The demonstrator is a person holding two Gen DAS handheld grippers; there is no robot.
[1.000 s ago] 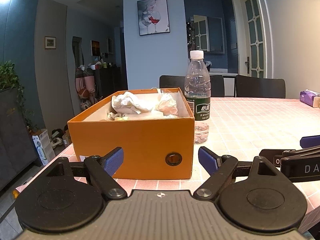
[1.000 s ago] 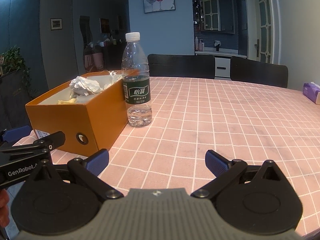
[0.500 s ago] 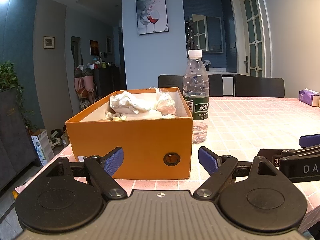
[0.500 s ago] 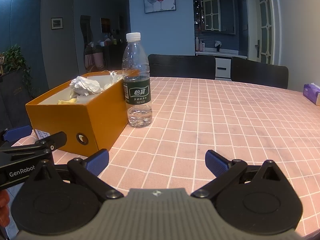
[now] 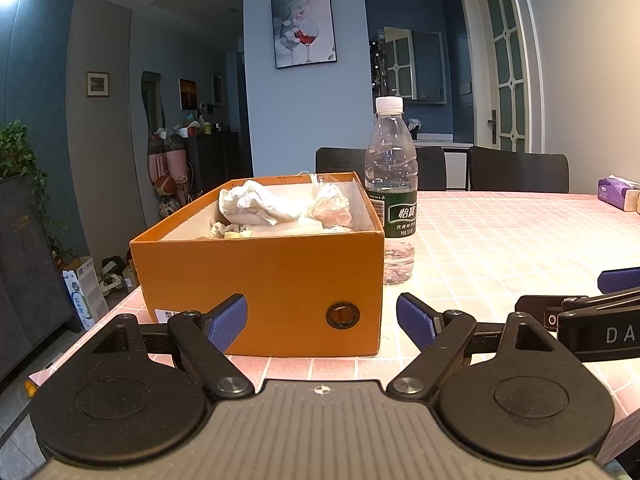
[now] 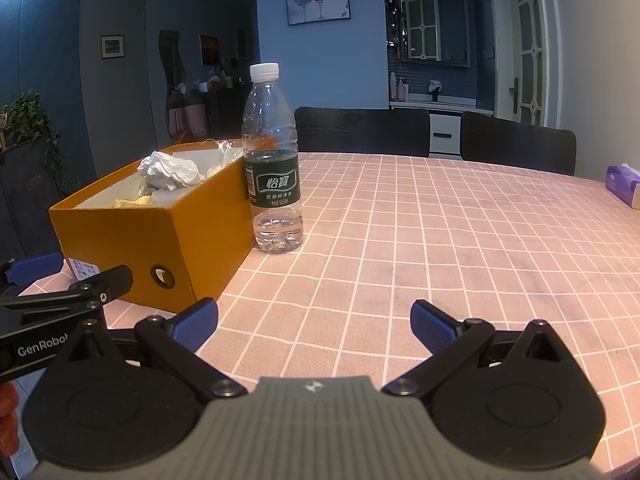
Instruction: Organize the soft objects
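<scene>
The left gripper [image 5: 321, 320] is held low at the near edge of the bench [image 5: 500, 240], its blue-padded fingers [image 5: 227, 322] spread wide with nothing between them. Directly ahead of it stands an orange box [image 5: 260, 280], open at the top, its near wall close in front of the fingertips but not touching them. The box holds the soft objects: crumpled white tissue [image 5: 256, 204] piled toward the far end, a second crumpled wad [image 5: 330, 206] beside it, and a small yellowish item [image 5: 236, 234] lying lower on the white lining. None of these is in contact with either gripper. The right gripper [image 6: 314, 326] is likewise spread and empty, positioned over the bare checked cloth with the box ahead and to its left. In the right wrist view the tissue [image 6: 168, 170] rises above the box rim [image 6: 120, 204]. A clear water bottle [image 6: 274, 160], capped, upright and nearly empty, stands just beside the box's right wall; whether they touch cannot be determined. A purple tissue pack [image 6: 622, 184] lies at the far right of the bench, well apart.
</scene>
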